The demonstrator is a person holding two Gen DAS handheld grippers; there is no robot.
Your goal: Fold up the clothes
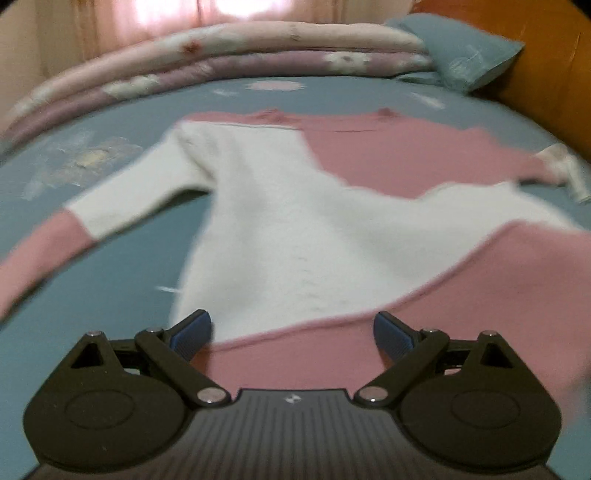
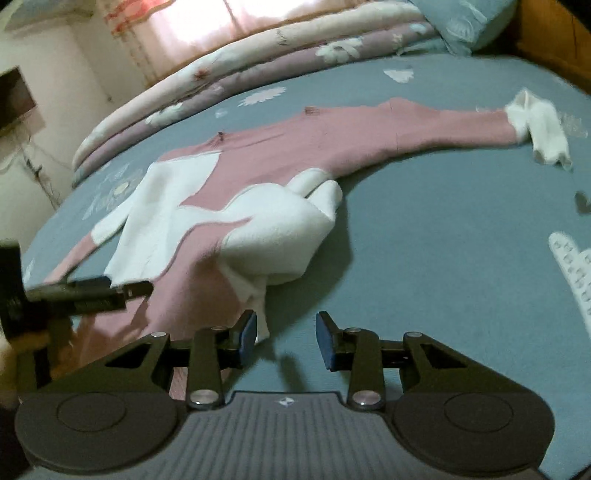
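Note:
A pink and white sweater [image 1: 288, 221] lies spread on the blue bed sheet [image 1: 110, 280], sleeves out to both sides. My left gripper [image 1: 291, 332] is open wide, its jaws on either side of the pink hem at the sweater's near edge. In the right wrist view the sweater [image 2: 229, 206] is rumpled at its near right corner, with a raised white fold. My right gripper [image 2: 286, 338] is open just right of that corner, above the bare sheet [image 2: 443, 258]. The left gripper [image 2: 88, 291] shows at the left edge, over the hem.
Folded floral quilts [image 1: 221, 59] lie along the bed's far side, with a blue pillow [image 1: 465, 55] at the far right. A wooden headboard [image 1: 546, 74] bounds the right side. A curtain [image 2: 207, 22] and wall are beyond the bed.

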